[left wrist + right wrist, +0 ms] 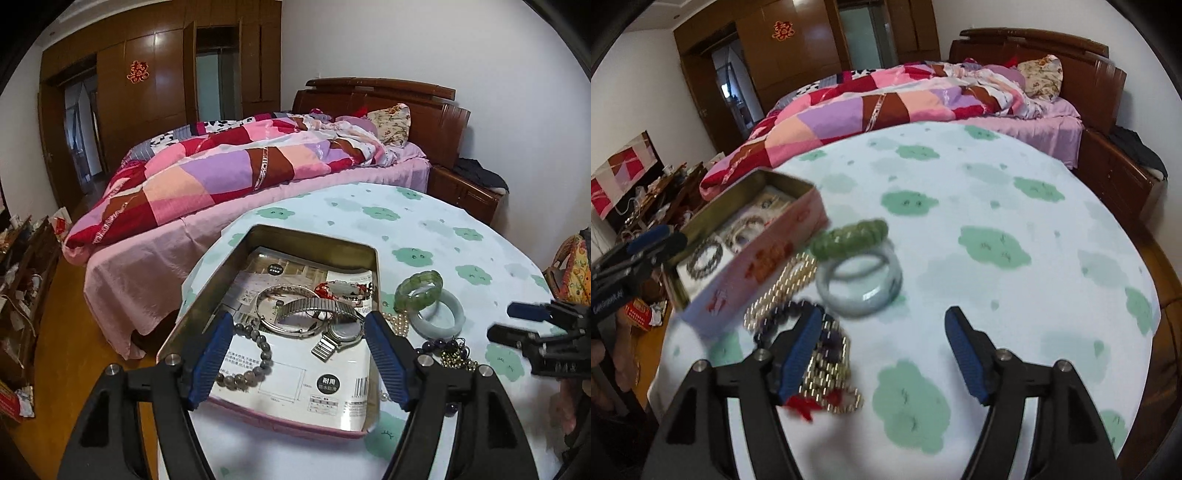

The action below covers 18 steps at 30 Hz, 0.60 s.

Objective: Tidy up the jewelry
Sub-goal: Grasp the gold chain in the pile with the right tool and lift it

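We find both tongs apart and empty: left gripper [299,354] over the tin [207,291], right gripper [882,350] beside the loose chains [827,373]. Bangles [860,280] lie outside the tin. Risk: tangled chains could snag and drag neighbours off the table [997,184].

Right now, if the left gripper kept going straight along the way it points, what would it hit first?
Most likely the metal watch lying in the open tin, which sits centred between the left gripper's open jaws. The silver bangle lies just beyond it. Depth is hard to judge in the fisheye view.
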{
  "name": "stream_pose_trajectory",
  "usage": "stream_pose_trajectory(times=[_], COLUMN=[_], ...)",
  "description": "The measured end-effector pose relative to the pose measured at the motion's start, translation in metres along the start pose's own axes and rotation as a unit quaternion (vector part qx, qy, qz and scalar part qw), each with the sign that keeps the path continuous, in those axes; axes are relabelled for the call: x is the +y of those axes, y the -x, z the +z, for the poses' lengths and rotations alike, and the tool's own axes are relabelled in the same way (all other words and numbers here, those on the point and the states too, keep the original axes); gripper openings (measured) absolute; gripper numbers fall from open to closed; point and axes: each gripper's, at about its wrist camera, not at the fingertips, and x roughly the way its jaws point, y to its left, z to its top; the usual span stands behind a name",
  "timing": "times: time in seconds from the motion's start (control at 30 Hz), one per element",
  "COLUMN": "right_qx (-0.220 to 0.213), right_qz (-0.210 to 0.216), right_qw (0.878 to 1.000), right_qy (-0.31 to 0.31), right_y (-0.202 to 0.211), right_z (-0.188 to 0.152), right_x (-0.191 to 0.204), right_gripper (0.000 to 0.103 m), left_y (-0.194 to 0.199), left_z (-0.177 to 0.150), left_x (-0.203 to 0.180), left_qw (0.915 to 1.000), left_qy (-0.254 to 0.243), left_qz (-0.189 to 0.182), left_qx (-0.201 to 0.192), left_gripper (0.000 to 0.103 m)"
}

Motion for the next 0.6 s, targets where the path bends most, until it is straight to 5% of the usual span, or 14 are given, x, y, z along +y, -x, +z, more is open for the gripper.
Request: stream_pose_trajectory(times=[0.23,0.43,0.5,0.6], right_qx=[0.019,0.036,0.038,0.022], right_qz=[0.027,0.040,0.053,0.060], right_qw=[0.998,0.996,0.996,0.997], right_qy=[0.052,0.068,0.061,0.052], right_y=[0.001,-0.012,-0.010,0.000], right_z=[-0.028,-0.039,-0.039,-0.040], right_x=[0.026,0.035,0.033,0.032], right_gripper=[0.059,0.030,0.009,0.008], left_y=[0.014,0.014,0.015,0.017], left_z=[-0.007,-0.013,-0.014,-0.014], left_x=[-0.008,-0.017,-0.018,-0.019], left_qw=[0.9999,0.9999,0.9999,0.9999], left_qy=[0.015,0.010,0.010,0.015], left_qz=[0.001,-0.006,-0.005,-0.006], left_qx=[-0.007,0.002,0.003,0.000], left_gripper=[0.073,0.073,0.073,0.073])
